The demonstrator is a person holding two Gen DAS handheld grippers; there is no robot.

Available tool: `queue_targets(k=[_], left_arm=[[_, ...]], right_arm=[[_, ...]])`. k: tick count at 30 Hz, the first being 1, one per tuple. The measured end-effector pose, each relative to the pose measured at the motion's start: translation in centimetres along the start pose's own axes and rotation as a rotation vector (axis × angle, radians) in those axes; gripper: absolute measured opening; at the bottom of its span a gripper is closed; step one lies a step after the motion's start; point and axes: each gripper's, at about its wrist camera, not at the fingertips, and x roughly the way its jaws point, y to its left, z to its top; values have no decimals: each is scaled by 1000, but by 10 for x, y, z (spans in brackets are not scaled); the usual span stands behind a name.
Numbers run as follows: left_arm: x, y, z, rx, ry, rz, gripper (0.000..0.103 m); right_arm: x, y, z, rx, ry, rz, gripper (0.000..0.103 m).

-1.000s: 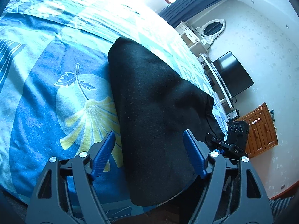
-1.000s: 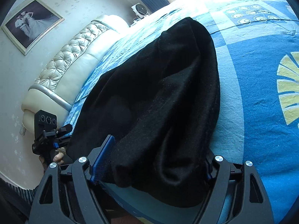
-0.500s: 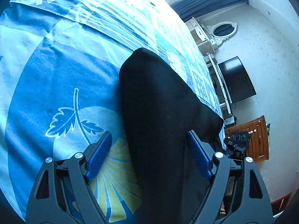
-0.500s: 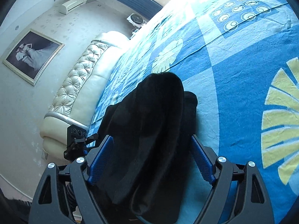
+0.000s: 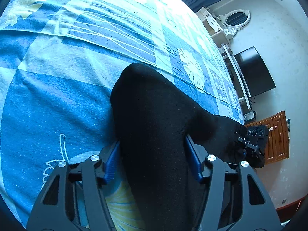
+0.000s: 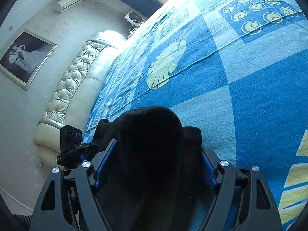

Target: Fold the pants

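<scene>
The black pants lie bunched on the blue patterned bedspread and run back between the jaws of my left gripper. Those jaws are closing, and the blue pads touch the cloth on both sides. In the right wrist view the other end of the pants fills my right gripper. It is closing too, with its pads against the fabric. Each view shows the other gripper's black body at the edge of the pants: the right one and the left one.
A cream tufted headboard and a framed picture are on the left of the right wrist view. A dark screen, a white mirror dresser and a wooden cabinet stand past the bed's right edge.
Both grippers moved forward over the bed and their jaws narrowed onto the pants. The black cloth now looks shorter and more bunched, and more bedspread shows ahead of it.
</scene>
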Motion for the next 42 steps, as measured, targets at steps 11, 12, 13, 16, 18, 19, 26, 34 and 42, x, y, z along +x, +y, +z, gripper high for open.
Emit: queue_targets(k=[11,12,13,16,18,19,26,34,42], left_arm=[[-24,-28,34,88,-96,98,27],[-25,-28,43,78,-106,99,27],[-26,-28,52,74,-116,104,27],[-23,-31,80,98,-146,146,27],[-19,-30,97,105,-151,173,27],[-18,-28,105,104,-152,182,27],[15,-9,133,101,-81,261,29],[23,9,126,78,-111,214,35],[24,12,124,84,-126,205,36]], right_arm=[[-1,37,29,-101,-89,11,39],[2,40,37,-111,-97,10,39],[6,43,46,-120,-106,9,39],[17,50,72,-147,-128,2,39],[24,55,87,-159,-139,2,39],[29,54,94,-162,-141,0,39],[61,22,116,-76,-88,-48,39],[71,-20,109,47,-74,22,42],[72,-22,109,40,-70,48,43]])
